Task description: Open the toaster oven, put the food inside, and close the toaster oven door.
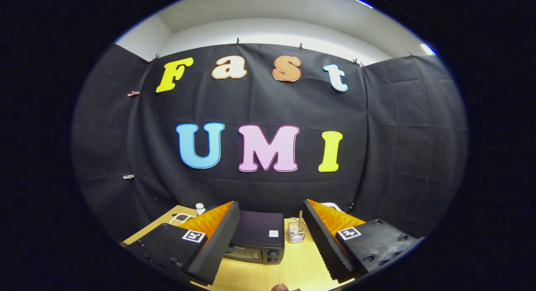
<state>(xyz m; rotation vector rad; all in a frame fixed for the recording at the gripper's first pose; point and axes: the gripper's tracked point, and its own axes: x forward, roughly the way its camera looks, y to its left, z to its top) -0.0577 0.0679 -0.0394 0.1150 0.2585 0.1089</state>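
Gripper (271, 240) fingers spread wide, empty, high above the closed toaster oven (257, 237). Risk: the descent clips the wire cup (296, 232) just right of it.

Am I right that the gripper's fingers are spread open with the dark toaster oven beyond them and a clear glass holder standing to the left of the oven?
Not quite: in the gripper view the clear glass holder stands to the right of the dark toaster oven, on the light wooden table. The rest holds: the gripper is open, the oven beyond its fingers.
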